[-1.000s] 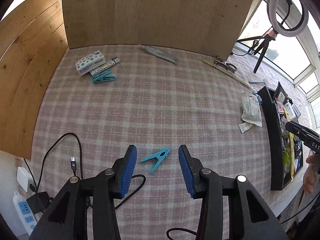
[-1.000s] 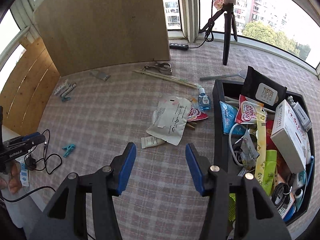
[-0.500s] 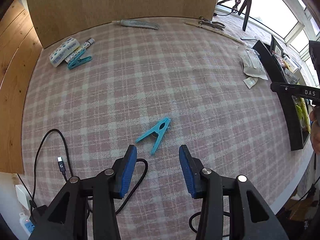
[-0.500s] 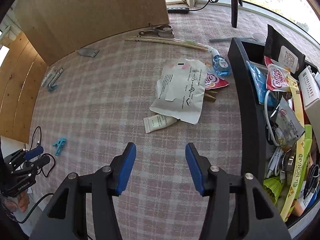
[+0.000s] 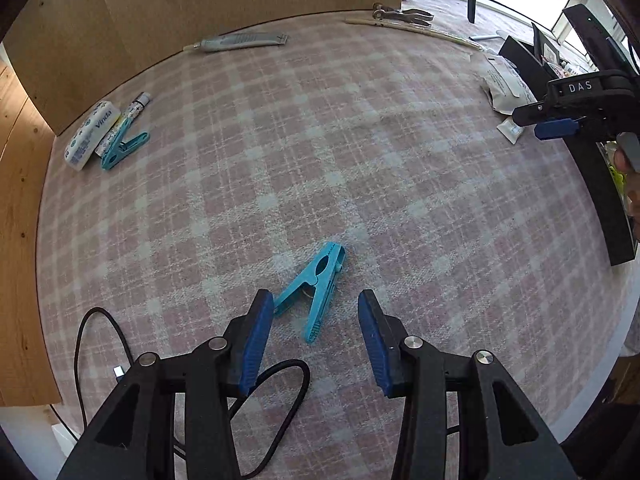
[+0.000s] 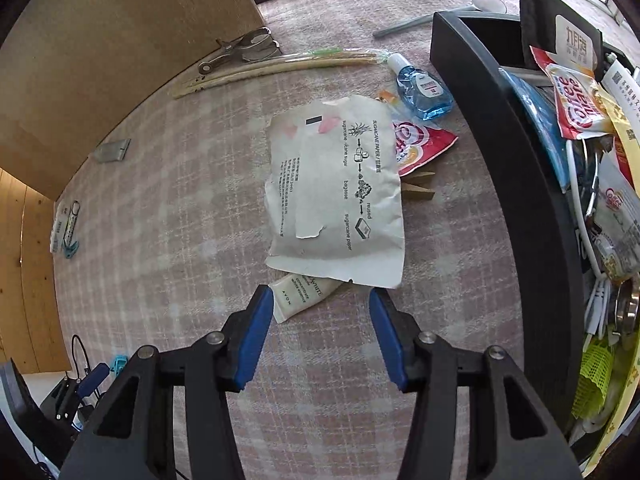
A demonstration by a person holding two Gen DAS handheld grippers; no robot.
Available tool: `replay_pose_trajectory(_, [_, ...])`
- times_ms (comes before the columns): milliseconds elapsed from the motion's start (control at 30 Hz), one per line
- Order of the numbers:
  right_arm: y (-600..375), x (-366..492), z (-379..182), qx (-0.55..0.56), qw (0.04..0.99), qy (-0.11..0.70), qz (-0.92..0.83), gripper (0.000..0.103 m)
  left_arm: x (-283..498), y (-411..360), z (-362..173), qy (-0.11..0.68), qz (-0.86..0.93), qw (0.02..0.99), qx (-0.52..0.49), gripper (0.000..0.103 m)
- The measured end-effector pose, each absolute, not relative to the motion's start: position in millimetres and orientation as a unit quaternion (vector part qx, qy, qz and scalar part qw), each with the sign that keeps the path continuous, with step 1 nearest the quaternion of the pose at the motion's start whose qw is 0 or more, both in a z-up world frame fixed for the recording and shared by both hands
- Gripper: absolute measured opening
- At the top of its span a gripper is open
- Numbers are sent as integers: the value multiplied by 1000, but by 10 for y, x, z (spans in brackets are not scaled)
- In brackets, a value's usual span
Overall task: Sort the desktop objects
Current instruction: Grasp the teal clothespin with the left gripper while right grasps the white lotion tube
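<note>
Black tongs [image 5: 316,320], blue pads [image 5: 254,344], silver screws.

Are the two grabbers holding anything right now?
No, nothing is held. The left gripper is open above the blue clothespin. The right gripper, its jaws closing, hovers at the small white tube.

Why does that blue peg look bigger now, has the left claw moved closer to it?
Yes. The left claw has come down over the blue clothes peg lying on the checked cloth; the peg now sits between its open fingers.

Matt woven checked cloth [image 5: 320,140], glossy plastic clothespin [image 5: 316,284], wooden board [image 5: 200,4], crumpled paper bag [image 6: 336,196]
</note>
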State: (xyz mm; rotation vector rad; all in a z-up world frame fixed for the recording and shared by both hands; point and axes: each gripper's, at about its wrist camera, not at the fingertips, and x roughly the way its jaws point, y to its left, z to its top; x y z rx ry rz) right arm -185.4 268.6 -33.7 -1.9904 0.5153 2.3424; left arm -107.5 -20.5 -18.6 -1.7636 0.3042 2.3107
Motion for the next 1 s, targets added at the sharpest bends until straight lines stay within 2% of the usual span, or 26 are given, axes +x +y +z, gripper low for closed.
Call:
replay_pose_trajectory(167, [2542,-1999,-361,-641,19,145,754,45,-1153,-214,-192,105,784,111,-602,42])
replay_pose_trajectory(267, [2395,-2068,-361,-643,11,126,755,39,-1231,-249,-220,107,782,104,-606,42])
replay_pose_trajectory(600, [2080,-2024,-355,-632,11,46,773,34,-1428,-94,-248,92,779,104,-611,40])
replay_pose_trajectory(667, [2070,-2012,-352,-632,7,48,773,31,-1566,-106,-232,84,780,104,-612,37])
replay_pose_trajectory(800, [2111,-1973,-336,-637,-9,55,768,24,-1698,-183,-180,72,780,99,-614,12])
replay_pose_trajectory(933, [2255,-1882,-335,-649,-28,87,756,20,-1775,-205,-147,55,780,101,-615,11])
replay_pose_trajectory(967, [2288,-1851,-338,-650,-31,92,753,16,-1784,-192,-139,54,780,102,-614,11])
replay_pose_trajectory(1000, [2317,-1816,-339,-652,-35,96,751,6,-1795,-183,-128,50,781,101,-614,11])
